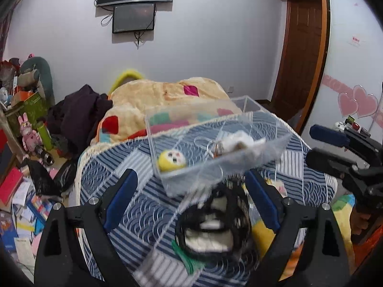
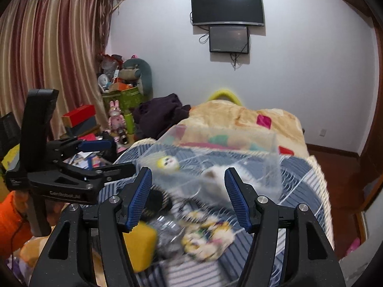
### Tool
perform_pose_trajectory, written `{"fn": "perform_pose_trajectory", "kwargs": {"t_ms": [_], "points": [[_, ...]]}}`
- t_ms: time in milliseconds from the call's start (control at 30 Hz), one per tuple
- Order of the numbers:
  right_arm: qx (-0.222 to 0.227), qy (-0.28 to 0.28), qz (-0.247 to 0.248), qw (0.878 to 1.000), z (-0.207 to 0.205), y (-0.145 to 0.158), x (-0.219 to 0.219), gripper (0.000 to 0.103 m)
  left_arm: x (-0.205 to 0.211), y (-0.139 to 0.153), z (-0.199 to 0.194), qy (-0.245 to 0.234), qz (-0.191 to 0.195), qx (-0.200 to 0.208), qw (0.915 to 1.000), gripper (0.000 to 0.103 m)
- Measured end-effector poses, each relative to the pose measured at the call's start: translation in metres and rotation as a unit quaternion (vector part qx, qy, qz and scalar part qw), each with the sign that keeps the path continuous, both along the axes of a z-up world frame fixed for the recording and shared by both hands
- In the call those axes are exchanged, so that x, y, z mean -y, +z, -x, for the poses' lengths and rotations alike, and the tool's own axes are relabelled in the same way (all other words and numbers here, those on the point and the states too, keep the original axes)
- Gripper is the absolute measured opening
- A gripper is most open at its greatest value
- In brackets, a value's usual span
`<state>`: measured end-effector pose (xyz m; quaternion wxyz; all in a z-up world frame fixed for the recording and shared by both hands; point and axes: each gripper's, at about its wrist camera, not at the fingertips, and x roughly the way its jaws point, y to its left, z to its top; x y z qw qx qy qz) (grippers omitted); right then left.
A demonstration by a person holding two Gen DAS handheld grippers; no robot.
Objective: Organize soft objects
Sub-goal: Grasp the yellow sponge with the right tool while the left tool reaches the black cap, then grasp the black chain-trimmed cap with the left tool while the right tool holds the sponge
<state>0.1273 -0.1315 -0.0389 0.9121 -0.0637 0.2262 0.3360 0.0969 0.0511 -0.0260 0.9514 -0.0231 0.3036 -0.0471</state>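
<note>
Plushies are about half sorted imo. Clear box [image 1: 215, 141] sits on the striped blanket [image 1: 134, 215] on the bed, and it's already got 2 in it: yellow toy [image 1: 171, 159] at the left end, white toy [image 1: 239, 141] toward the right end.

Left to do: black/white plush [image 1: 213, 224] lying on the blanket just in front of the box, right between the left gripper [image 1: 191, 203] fingers, plus a yellow plush [image 1: 262, 234] next to it under the right-hand finger. From the right cam there's also a multicolor toy [image 2: 208, 234] on the blanket near the right gripper [image 2: 189, 198], blurry so can't say what it is.

Grippers: both wide open, nothing held afaict. Left one hangs over the black/white plush, right one is above the blanket just short of the box. The left gripper shows at the left edge of the right cam.

Orientation: box long axis runs left-right across the bed in the left cam, tilted a bit so the right end sits further back, opening up. Black/white plush looks like it lies roughly along the gripper's view direction, but it's motion-blurred so tbh can't tell which end is the head.
</note>
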Motion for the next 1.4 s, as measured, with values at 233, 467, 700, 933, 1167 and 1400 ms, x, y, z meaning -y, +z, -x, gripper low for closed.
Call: {"fn": "perform_pose_trajectory", "kwargs": {"t_ms": [233, 467, 700, 933, 1167, 1400], "points": [[-0.053, 0.040, 0.016, 0.998, 0.022, -0.041, -0.011, 0.060, 0.004, -0.019, 0.034, 0.003, -0.026, -0.007, 0.9996, 0.092], [-0.102, 0.058, 0.003, 0.993, 0.023, -0.066, -0.020, 0.049, 0.011, -0.028, 0.050, -0.009, -0.020, -0.013, 0.9997, 0.092], [-0.116, 0.063, -0.006, 0.991, 0.019, -0.075, -0.017, 0.028, 0.017, -0.038, 0.036, -0.022, 0.005, -0.019, 0.9996, 0.092], [-0.087, 0.030, -0.019, 0.996, 0.021, -0.060, 0.006, 0.027, 0.027, -0.049, 0.007, -0.040, 0.046, -0.040, 0.9973, 0.065], [-0.064, -0.004, -0.028, 0.998, 0.014, -0.047, 0.029, 0.027, 0.035, -0.045, 0.002, -0.058, 0.046, -0.036, 0.9966, 0.016], [-0.042, -0.028, -0.058, 0.997, 0.003, -0.023, 0.048, 0.027, 0.030, -0.011, 0.008, -0.057, 0.041, 0.005, 0.9975, 0.013]]}}
